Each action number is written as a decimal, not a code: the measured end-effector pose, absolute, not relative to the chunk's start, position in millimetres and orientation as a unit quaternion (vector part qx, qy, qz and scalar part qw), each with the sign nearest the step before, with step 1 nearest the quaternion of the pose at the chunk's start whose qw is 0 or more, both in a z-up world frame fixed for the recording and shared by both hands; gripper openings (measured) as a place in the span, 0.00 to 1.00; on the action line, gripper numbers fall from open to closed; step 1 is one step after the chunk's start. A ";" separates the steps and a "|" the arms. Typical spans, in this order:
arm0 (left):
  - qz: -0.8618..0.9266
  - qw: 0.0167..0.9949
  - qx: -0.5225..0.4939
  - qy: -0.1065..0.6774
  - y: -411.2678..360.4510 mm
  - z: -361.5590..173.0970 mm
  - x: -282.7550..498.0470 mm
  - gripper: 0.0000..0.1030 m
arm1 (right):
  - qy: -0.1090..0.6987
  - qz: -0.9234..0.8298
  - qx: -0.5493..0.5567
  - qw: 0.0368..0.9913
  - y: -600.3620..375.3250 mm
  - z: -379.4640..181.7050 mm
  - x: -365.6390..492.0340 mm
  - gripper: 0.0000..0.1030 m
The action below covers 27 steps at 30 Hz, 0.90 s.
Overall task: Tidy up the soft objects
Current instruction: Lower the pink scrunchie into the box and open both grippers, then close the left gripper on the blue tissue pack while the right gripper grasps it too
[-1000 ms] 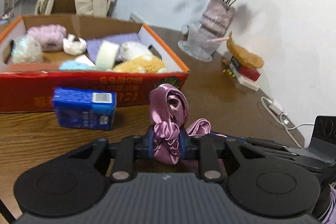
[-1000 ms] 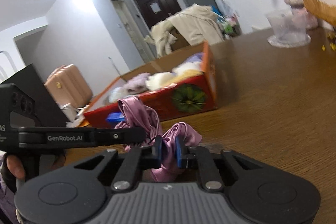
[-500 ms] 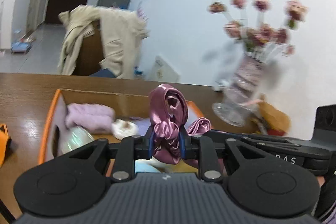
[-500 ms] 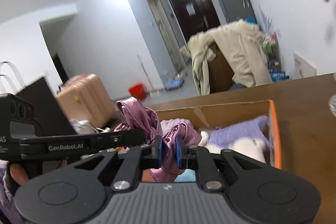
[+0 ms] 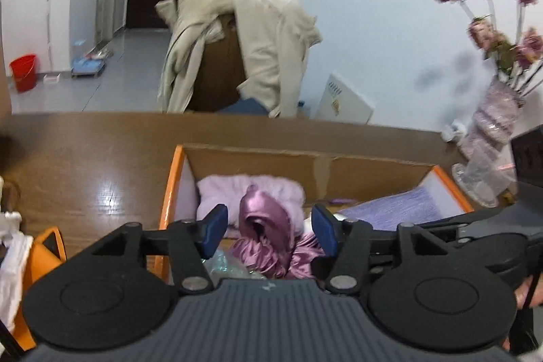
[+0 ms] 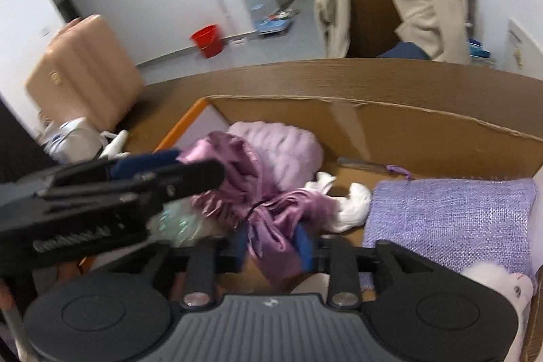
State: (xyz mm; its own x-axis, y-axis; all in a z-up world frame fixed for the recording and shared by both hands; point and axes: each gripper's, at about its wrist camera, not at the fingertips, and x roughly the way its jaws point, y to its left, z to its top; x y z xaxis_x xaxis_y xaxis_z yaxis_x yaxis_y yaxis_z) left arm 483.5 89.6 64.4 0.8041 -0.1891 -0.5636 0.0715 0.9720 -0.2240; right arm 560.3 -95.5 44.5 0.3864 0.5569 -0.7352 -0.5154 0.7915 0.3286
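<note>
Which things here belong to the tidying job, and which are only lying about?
Job:
satin cloth
box
left gripper
right gripper
fluffy pink item
purple cloth

Lying about:
vase
coat
red bucket
suitcase

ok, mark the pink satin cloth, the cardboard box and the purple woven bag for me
pink satin cloth (image 5: pixel 261 223), left wrist view, on its upper fold.
cardboard box (image 6: pixel 424 131), right wrist view, on its far inner wall.
purple woven bag (image 6: pixel 451 212), right wrist view, on its middle.
</note>
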 end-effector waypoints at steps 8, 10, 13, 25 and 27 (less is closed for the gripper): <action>-0.093 0.958 -0.077 0.260 74.6 117.9 427.7 0.64 | 0.381 0.287 0.040 0.878 -162.6 116.9 510.8 0.53; -0.101 0.961 -0.070 0.249 69.7 131.2 409.9 0.64 | 0.366 0.270 0.037 0.890 -184.4 134.0 490.2 0.53; -0.108 0.965 -0.063 0.232 64.0 150.3 380.8 0.68 | 0.351 0.245 0.035 0.903 -216.0 154.9 457.9 0.54; -0.104 0.959 -0.078 0.252 52.8 104.8 258.5 0.74 | 0.271 0.221 0.058 0.935 -252.7 127.2 293.6 0.67; -0.101 0.955 -0.092 0.264 58.4 88.2 231.2 0.74 | 0.278 0.222 0.080 0.931 -251.2 106.4 269.0 0.67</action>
